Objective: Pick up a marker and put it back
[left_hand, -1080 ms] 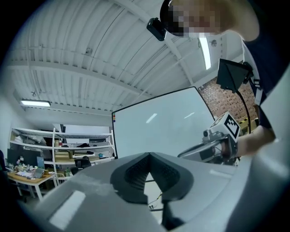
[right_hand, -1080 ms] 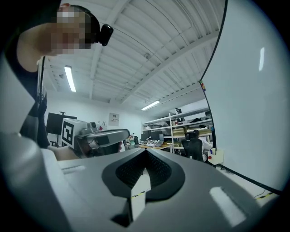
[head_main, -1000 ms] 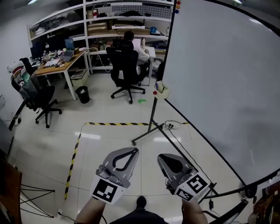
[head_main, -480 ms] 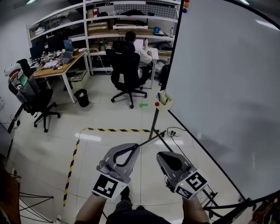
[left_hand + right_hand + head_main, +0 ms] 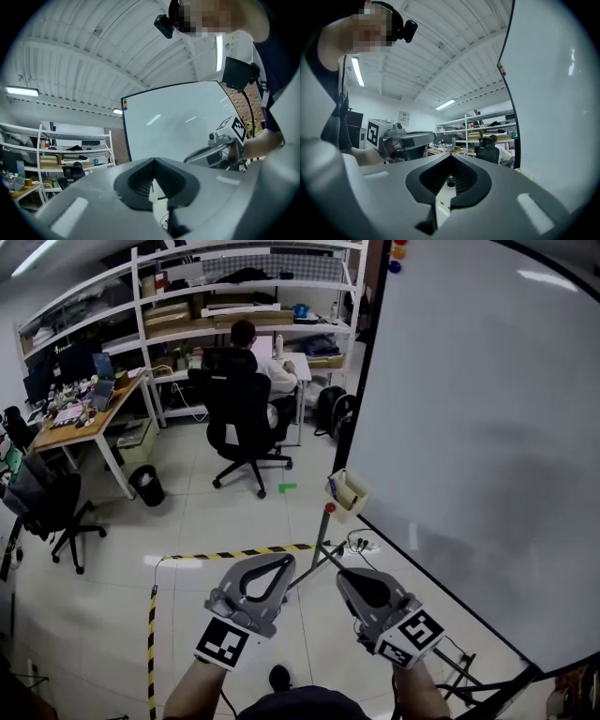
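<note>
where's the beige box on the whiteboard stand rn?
Head view, just right of centre: the beige box sits at the whiteboard's lower-left corner, atop the stand post, above the yellow-black floor tape.

Glossy white floor [image 5: 94, 587], hazard tape [image 5: 234, 553], shelving [image 5: 248, 320], wooden desk [image 5: 84, 423], office chairs [image 5: 47, 502]

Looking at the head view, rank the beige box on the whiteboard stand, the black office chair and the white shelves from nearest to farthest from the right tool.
Measured from the right tool:
1. The beige box, just ahead, at the whiteboard's lower edge.
2. The black office chair, farther ahead and to the left.
3. The white shelves, at the back of the room.
</note>
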`<state>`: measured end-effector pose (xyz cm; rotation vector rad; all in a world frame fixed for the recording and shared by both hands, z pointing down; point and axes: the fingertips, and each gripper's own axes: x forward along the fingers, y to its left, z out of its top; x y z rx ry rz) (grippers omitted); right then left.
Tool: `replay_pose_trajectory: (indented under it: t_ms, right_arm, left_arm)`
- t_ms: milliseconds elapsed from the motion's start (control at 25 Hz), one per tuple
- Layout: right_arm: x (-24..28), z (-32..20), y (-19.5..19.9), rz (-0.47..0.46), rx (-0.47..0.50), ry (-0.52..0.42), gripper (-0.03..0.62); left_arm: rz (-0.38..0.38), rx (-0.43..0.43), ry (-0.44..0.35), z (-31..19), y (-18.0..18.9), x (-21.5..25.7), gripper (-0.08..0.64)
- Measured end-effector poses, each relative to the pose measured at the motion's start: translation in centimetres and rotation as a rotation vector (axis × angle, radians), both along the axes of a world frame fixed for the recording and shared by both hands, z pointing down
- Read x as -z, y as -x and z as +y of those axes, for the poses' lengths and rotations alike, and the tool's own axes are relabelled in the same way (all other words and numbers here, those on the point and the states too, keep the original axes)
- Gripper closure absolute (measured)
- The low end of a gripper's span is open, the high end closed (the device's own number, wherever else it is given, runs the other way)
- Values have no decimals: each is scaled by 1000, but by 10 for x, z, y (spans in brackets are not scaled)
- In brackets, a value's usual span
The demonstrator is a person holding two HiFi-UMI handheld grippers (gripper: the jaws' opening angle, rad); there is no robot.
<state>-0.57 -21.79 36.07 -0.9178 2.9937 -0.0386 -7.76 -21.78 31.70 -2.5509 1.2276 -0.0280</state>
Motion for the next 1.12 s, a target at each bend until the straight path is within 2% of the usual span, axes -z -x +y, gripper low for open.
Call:
replay_pose_trajectory:
  t_ms: [240,400,680,880,1120]
  right_arm:
    - [-11,-65,5,0,-60,25,592]
    - [-19,-111,-9,19,-110,33,592]
    - [-41,-197,-40,65,-136,44,592]
    - [-46,-237,-54,102,-123,42,592]
    - [-58,-260,-60,137,-135,51,576]
  left_arm:
    - [-10,-62,14,-70,6,-8,557]
    - [4,-74,49,-115,0,-15,557]
    - [-30,-73,72,-207,-27,-32,557]
    - [-34,-72,95,-252,-45,-39,557]
    - [-16,-93,158,-287,-46,-59,557]
